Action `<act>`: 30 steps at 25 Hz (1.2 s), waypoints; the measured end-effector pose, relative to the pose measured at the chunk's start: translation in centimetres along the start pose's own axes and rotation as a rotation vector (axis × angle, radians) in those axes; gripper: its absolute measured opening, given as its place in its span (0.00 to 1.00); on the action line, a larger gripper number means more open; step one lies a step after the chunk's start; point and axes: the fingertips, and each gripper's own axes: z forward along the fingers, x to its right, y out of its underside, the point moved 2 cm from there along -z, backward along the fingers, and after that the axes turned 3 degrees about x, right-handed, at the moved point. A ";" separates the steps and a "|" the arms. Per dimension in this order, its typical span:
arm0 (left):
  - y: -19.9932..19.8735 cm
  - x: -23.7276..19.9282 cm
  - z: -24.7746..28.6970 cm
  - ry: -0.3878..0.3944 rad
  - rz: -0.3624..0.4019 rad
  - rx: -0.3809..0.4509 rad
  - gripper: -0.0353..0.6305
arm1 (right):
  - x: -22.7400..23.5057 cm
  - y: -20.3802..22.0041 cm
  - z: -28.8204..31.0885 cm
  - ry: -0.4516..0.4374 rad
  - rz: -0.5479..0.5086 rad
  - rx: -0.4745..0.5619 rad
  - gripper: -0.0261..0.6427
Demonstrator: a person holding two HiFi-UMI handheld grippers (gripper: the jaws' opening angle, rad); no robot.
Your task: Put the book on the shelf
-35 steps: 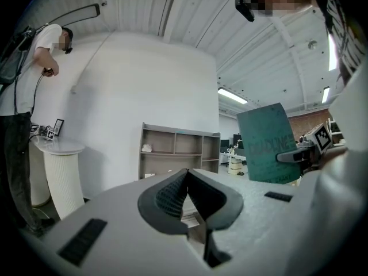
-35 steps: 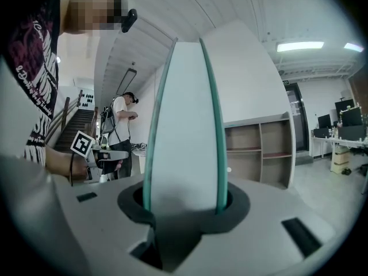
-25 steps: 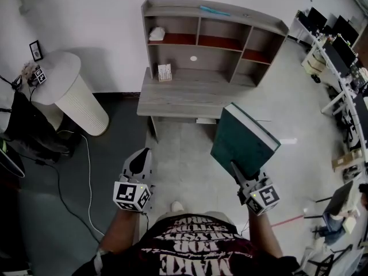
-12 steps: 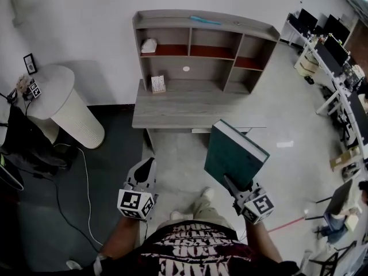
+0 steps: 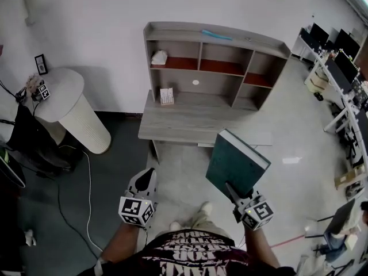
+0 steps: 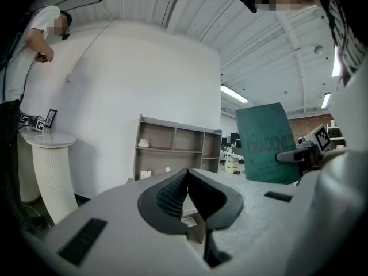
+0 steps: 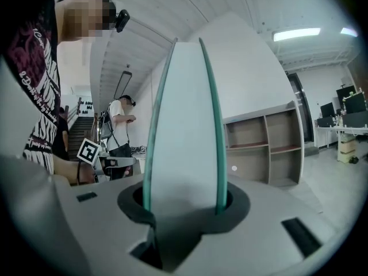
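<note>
1. Two grippers show in the head view. The left gripper [image 5: 149, 173] has its jaws together with nothing between them. The right gripper [image 5: 232, 190] is clamped on the lower edge of the book [image 5: 237, 164].
2. The dark green book is tilted in the air above the pale floor [image 5: 184, 165]. It is near the front edge of the desk [image 5: 190, 119] and well apart from the shelf [image 5: 215, 62].
3. The desk top is grey wood and mostly bare. A small white box [image 5: 167, 95] stands at its back left, just beside the shelf's foot.
4. The shelf sits on the back of the desk against the white wall [image 5: 103, 16], with its compartments open to the front. A white lump [image 5: 159, 57] lies in the upper left compartment, and a teal strip [image 5: 217, 35] lies on the top board.
5. To the left, a white round stand [image 5: 69, 99] is near the wall, and a cable [image 5: 86, 171] trails over darker flooring.
6. To the right, office desks [image 5: 339, 56] with monitors stand well apart from the shelf.
7. Open floor runs between the person and the desk's front edge, and on past the desk's right end.
</note>
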 end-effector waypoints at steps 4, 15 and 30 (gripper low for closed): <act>-0.3 0.4 1.4 0.000 0.021 0.002 0.06 | 1.3 -0.4 1.0 -0.018 0.011 0.006 0.29; -0.5 0.9 5.7 -0.004 0.025 -0.010 0.06 | 5.4 0.3 1.1 -0.008 0.061 -0.015 0.29; 0.5 2.9 12.2 0.024 0.012 -0.034 0.06 | 10.6 -0.3 3.2 -0.035 0.119 0.000 0.29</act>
